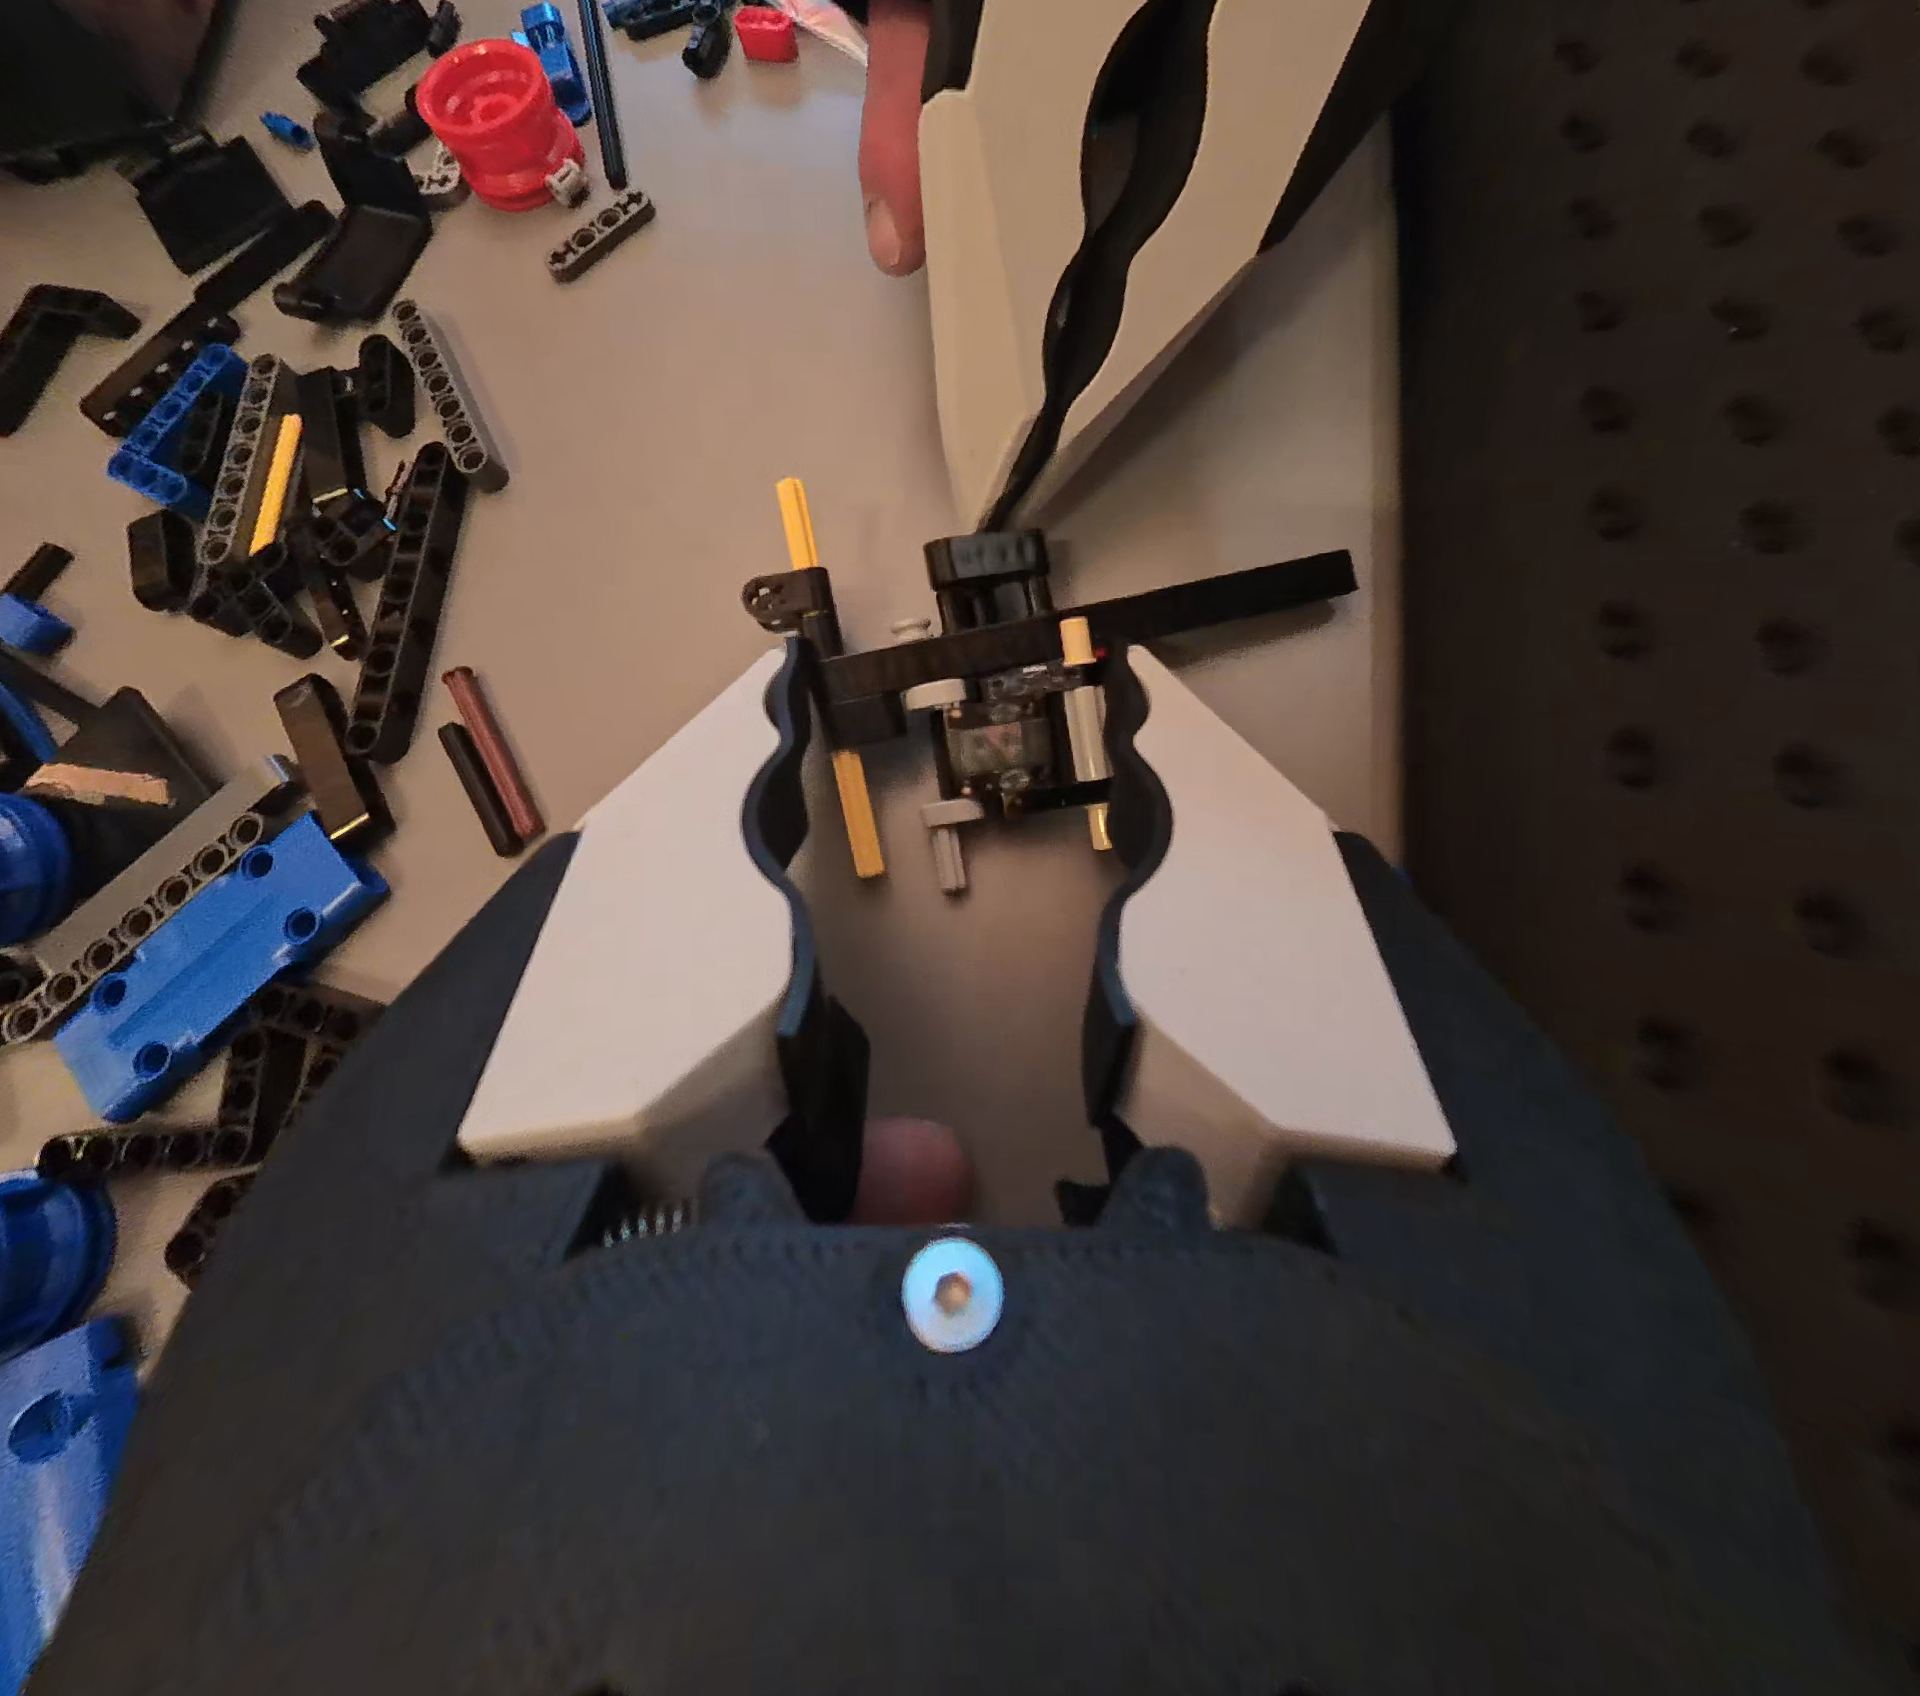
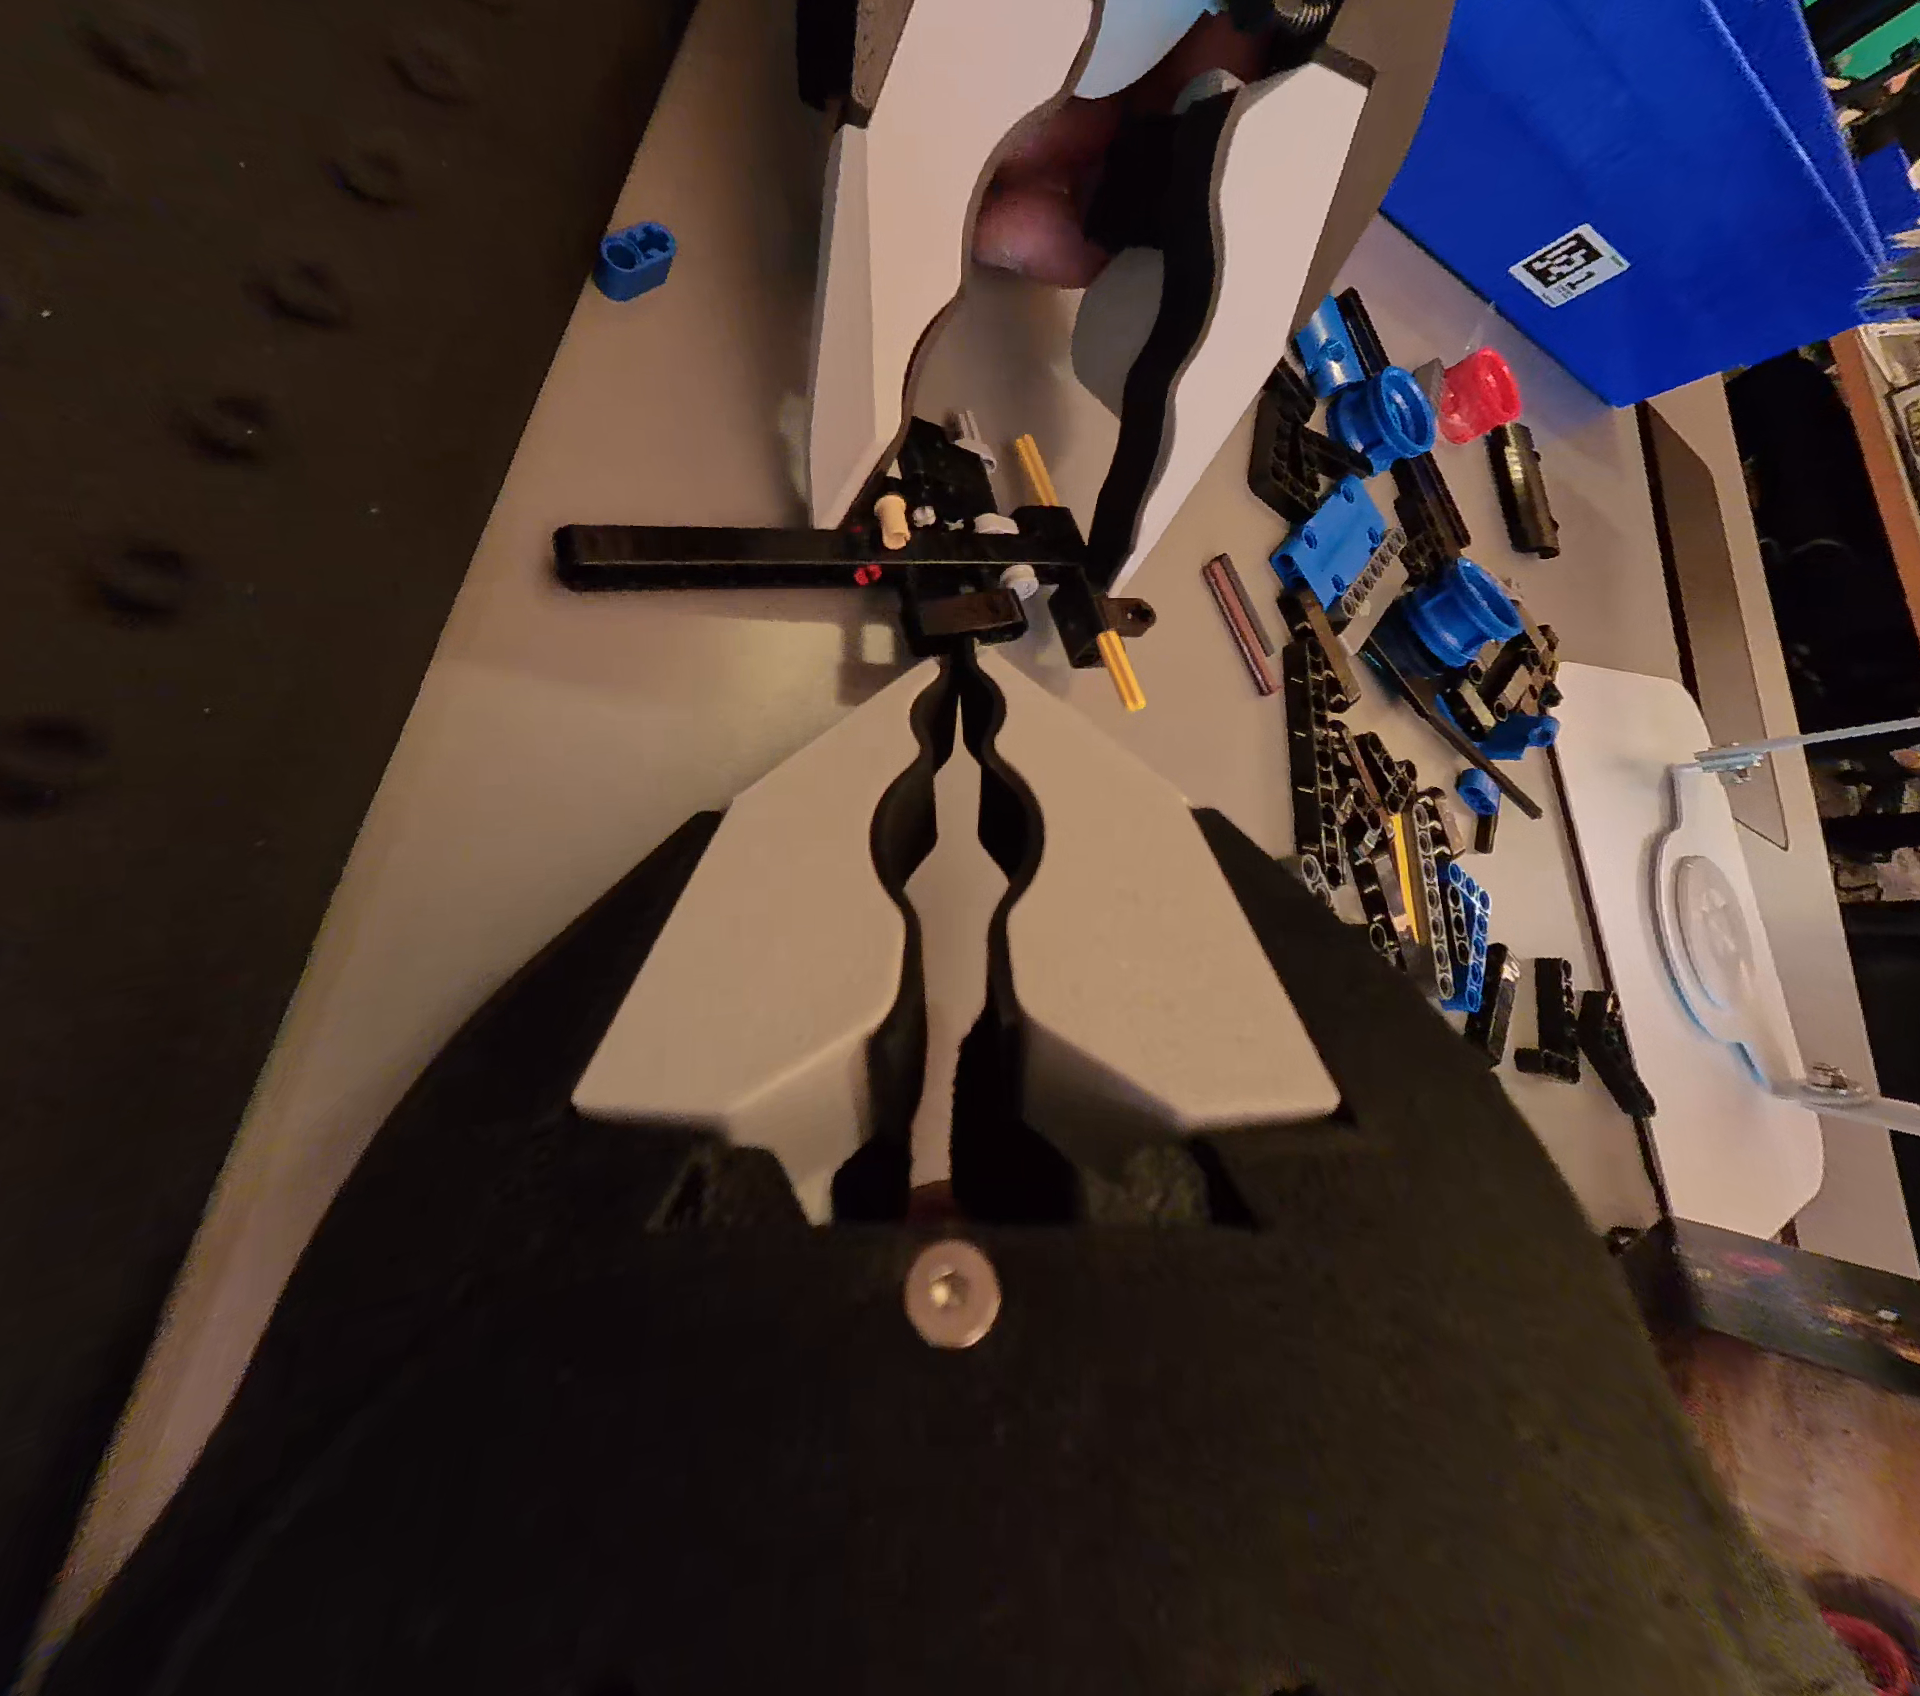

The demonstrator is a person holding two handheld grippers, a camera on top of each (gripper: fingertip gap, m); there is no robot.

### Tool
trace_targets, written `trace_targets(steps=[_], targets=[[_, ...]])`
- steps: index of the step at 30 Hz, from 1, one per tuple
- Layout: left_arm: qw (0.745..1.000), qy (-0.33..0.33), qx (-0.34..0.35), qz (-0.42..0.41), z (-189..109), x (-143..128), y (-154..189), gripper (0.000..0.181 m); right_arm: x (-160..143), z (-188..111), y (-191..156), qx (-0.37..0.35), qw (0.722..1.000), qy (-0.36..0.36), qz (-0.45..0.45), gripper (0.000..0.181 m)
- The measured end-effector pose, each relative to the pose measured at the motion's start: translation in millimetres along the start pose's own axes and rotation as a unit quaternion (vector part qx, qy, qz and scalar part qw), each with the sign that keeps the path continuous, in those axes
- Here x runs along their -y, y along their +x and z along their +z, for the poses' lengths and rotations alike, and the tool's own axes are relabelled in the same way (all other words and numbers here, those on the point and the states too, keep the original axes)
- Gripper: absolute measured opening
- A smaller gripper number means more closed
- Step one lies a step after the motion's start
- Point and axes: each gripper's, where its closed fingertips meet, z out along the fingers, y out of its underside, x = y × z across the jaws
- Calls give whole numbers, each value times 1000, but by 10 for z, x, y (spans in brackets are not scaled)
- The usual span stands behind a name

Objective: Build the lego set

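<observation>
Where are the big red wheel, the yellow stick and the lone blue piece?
Big red plastic wheel [image 1: 499, 119], left wrist view, its side.
Yellow stick [image 1: 858, 815], left wrist view, lower half.
Lone blue piece [image 2: 635, 260], right wrist view, its middle.

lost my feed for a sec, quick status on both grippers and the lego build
Left gripper open, fingers either side of the black lego assembly. Right gripper shut on its small black beam. Assembly on table; nothing in the way.

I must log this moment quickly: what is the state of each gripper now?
Left gripper: open, its fingers on either side of the black lego assembly, not clamped.
Right gripper: closed on the assembly's small black beam.
</observation>
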Motion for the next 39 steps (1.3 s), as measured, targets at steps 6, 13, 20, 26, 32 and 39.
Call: trace_targets(steps=[6,13,20,26,32,39], targets=[[999,12,23,34,2,54,-4,55,-10,8,-6,8,1000,-6,16,0],[999,10,9,29,-46,29,-1,55,-64,-2,76,3,999,-13,42,4],[1000,3,10,29,-64,1,16,55,-115,-49,-4,63,994,-30,87,10],[1000,0,-2,29,-47,-8,51,55,-75,-6,-97,93,987,-46,125,20],[1000,2,-9,21,-48,-12,57,55,-97,-70,-96,100,979,-68,162,19],[1000,-2,-15,18,-39,-20,60,55,58,-67,-152,121,944,-62,302,12]])
